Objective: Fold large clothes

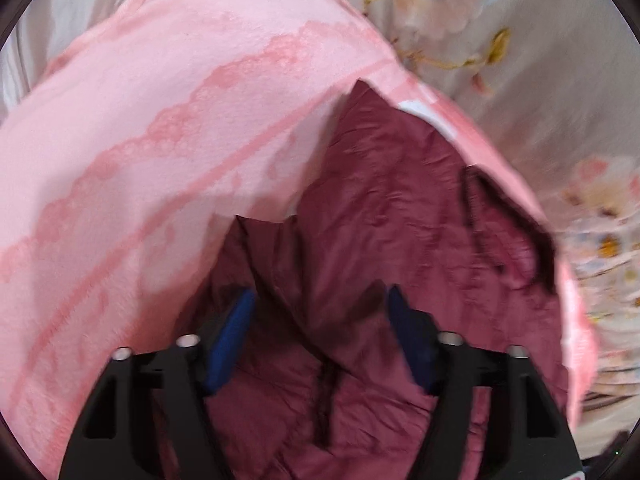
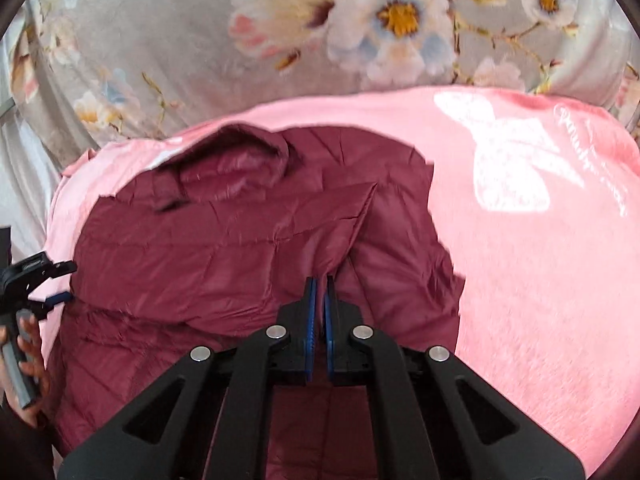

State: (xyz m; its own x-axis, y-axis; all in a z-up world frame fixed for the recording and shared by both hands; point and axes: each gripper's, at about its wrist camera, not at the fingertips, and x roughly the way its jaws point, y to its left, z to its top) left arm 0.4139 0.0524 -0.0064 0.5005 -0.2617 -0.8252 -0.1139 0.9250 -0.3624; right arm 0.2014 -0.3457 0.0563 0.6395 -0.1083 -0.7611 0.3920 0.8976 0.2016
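A maroon quilted jacket (image 1: 400,200) (image 2: 200,260) lies spread on a pink blanket (image 1: 160,120) (image 2: 520,280). Its collar (image 2: 240,160) lies bunched at the far end. My left gripper (image 1: 320,308) hovers low over the jacket with its blue pads wide apart. A raised crease of maroon cloth runs between them, and neither pad presses on it. In the right wrist view the left gripper (image 2: 71,282) shows at the jacket's left edge, held by a hand (image 2: 28,344). My right gripper (image 2: 320,284) is shut, pinching a fold of the jacket that tents up to its tips.
The pink blanket has lace-pattern bands and a pale print (image 2: 508,168). It lies on a grey floral bed sheet (image 1: 520,60) (image 2: 200,40) that surrounds it on the far and right sides.
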